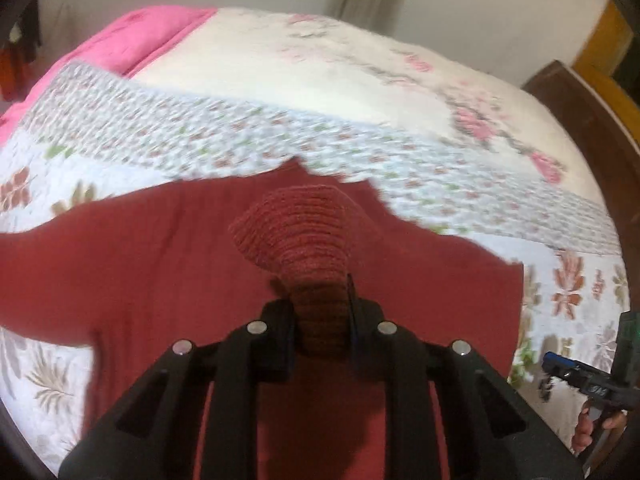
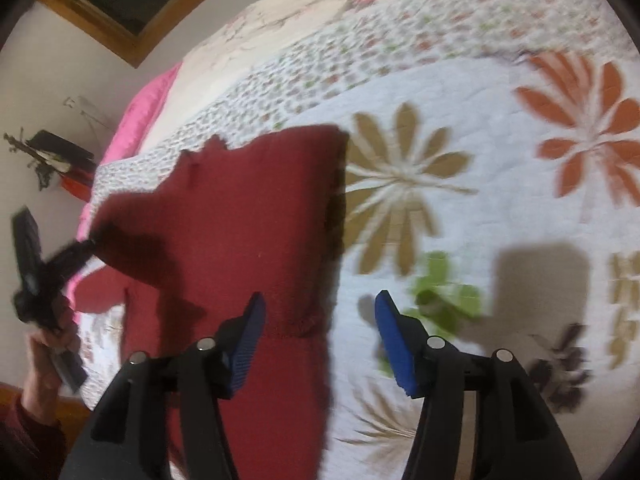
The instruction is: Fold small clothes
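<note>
A small dark red knit sweater [image 1: 168, 264] lies spread on the floral quilt. My left gripper [image 1: 322, 312] is shut on a ribbed cuff or hem [image 1: 304, 232] of it, which sticks up between the fingers above the flat body. In the right wrist view the red sweater [image 2: 240, 216] lies left of centre, partly folded, with the left gripper [image 2: 86, 248] pinching its far left edge. My right gripper [image 2: 320, 332] hangs open over the sweater's right edge, its blue pads [image 2: 394, 340] wide apart and holding nothing.
The bed carries a white floral quilt [image 2: 460, 128] with a pink blanket [image 1: 136, 36] at its far side. A dark wooden bed frame [image 1: 580, 96] runs along the right. A person's hand [image 2: 48, 352] holds the left gripper's handle; another hand [image 1: 592, 424] holds the right one.
</note>
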### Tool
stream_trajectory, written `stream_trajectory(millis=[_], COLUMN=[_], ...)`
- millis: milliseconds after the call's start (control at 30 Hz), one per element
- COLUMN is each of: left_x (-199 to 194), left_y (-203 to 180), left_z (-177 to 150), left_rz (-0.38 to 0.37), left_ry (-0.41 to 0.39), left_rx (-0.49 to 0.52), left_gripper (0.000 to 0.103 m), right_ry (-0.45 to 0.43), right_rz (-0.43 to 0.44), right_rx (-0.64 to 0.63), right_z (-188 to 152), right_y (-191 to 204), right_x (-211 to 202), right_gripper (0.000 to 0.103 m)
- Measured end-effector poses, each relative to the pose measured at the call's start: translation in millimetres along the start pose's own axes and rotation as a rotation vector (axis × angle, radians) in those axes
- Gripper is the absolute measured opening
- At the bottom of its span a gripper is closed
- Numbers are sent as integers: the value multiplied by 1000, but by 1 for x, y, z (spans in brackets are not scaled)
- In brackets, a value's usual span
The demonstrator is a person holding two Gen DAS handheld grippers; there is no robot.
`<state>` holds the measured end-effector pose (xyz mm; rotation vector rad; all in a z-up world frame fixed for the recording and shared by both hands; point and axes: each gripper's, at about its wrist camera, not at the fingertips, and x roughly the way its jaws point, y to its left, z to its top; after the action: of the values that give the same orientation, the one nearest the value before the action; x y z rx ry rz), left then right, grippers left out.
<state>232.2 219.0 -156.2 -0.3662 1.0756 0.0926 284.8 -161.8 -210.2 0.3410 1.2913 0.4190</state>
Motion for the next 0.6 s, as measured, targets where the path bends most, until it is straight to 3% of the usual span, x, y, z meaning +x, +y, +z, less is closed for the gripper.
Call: stream_trajectory(millis=[67, 200, 300, 367, 500, 600], left_x=[16, 33, 40, 41, 25, 13], left_y=[13, 46, 64, 76, 108, 118], left_z=[-7, -17, -22, -24, -24, -25], left_rz=[39, 74, 128, 168, 252, 259], left_ry=[31, 69, 84, 90, 73, 60], left_rx=[-14, -50, -68, -82, -119, -157], left_gripper=[21, 26, 38, 50, 55, 56], right_ry=[30, 93, 139, 141, 130, 153], right_rz=[26, -4, -78, -104, -157, -183], right_rx=[24, 26, 10, -13, -47, -67], right_z=[4, 10, 12, 12, 10, 11], right_y=[5, 17, 22, 24, 22, 25], right_x=[19, 62, 82, 79, 55, 54], right_gripper=[59, 57, 23, 13, 10, 14])
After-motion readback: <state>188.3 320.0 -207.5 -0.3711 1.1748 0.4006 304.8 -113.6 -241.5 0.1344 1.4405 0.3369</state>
